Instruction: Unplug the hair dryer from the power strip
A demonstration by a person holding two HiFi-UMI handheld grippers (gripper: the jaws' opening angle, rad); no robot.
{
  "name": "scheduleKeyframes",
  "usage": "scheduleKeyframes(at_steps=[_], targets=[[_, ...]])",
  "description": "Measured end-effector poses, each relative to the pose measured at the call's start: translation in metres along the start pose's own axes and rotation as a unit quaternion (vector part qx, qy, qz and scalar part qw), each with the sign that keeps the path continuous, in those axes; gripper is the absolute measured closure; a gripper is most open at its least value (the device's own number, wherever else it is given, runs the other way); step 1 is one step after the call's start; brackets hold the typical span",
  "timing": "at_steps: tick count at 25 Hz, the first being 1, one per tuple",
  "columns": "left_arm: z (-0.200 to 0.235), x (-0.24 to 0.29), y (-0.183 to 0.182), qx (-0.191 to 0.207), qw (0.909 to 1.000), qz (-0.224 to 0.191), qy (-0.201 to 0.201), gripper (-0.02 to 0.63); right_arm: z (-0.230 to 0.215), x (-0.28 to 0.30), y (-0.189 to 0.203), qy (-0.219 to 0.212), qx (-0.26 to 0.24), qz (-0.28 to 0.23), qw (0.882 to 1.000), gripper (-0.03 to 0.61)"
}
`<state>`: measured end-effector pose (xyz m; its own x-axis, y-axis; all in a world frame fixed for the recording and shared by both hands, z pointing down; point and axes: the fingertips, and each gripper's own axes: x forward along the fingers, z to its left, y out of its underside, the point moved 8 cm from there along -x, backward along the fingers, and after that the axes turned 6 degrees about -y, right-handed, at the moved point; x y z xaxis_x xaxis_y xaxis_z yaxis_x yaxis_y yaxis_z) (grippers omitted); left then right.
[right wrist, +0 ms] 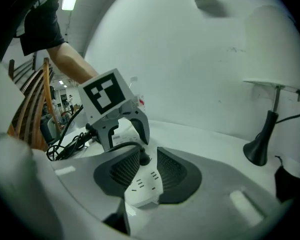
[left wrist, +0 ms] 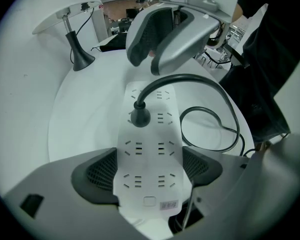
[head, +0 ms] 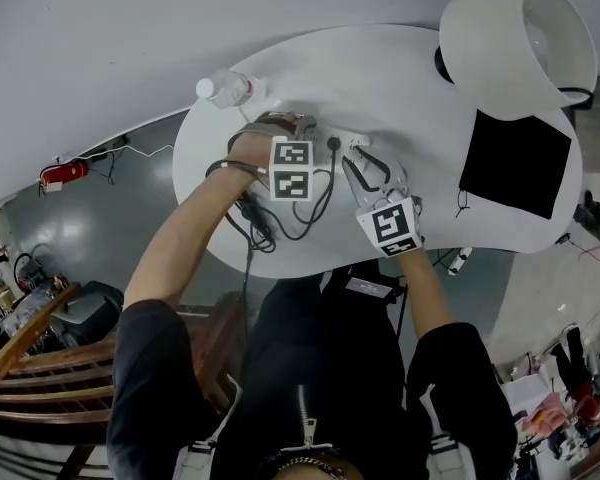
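**Status.** Left gripper (left wrist: 150,171): jaws pressed onto the long edges of the power strip (left wrist: 149,154) at its near end, lower centre of the left gripper view. Right gripper (right wrist: 144,163): jaws spread, nothing pinched. They straddle the strip's other end w/ the plug (left wrist: 139,117) just ahead of the tips, centre of the right gripper view. Strip lies flat on the white table (head: 420,68), centre of the head view.

**Risks (judgement).**
- Right jaws sit short of the plug. If shut here they'd likely catch the strip end, not the plug body.
- If the pull goes on the cord (left wrist: 190,76) instead of the plug, strain at the plug neck.
- Left hold is on smooth plastic edges only. A hard upward pull could slip the strip out or lift it off the table.
- Loose cord loops right of the strip could snag a jaw.

**Task item.** Strip: white, two columns of sockets, switch and label at the near end. Plug: black, round, seated in a left-column socket, approx. mid-strip; cord arcs up and to the right. Dryer body: can't be made out w/ certainty.
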<state>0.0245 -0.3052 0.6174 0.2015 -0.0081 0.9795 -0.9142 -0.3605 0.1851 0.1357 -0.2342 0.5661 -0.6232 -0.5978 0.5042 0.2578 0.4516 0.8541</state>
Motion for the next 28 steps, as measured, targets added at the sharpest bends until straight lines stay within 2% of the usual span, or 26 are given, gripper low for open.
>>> scheduleKeyframes(at_steps=[5,9,14,19,23,28], targets=[[-0.002,0.001,0.0,0.0,1.0,0.005,0.002,0.216,0.006,0.023,0.005,-0.024,-0.041,0.016,0.999,0.472],[-0.002,0.003,-0.001,-0.002,1.0,0.007,0.001,0.216,0.006,0.036,0.004,-0.032,-0.055,0.016,0.998,0.472],[-0.001,0.002,-0.002,-0.002,1.0,0.008,0.001,0.216,0.001,0.044,0.003,-0.035,-0.054,0.014,0.998,0.474],[-0.002,0.003,-0.002,-0.001,0.9999,0.01,0.001,0.216,0.003,0.05,0.004,-0.038,-0.05,0.016,0.998,0.515],[-0.001,0.004,-0.003,0.003,0.9998,0.02,0.001,0.216,0.002,0.052,0.001,-0.041,-0.043,0.02,0.998,0.523],[-0.001,0.004,-0.003,0.002,0.9998,0.02,0.001,0.216,0.005,0.051,-0.001,-0.03,-0.045,0.024,0.998,0.529]])
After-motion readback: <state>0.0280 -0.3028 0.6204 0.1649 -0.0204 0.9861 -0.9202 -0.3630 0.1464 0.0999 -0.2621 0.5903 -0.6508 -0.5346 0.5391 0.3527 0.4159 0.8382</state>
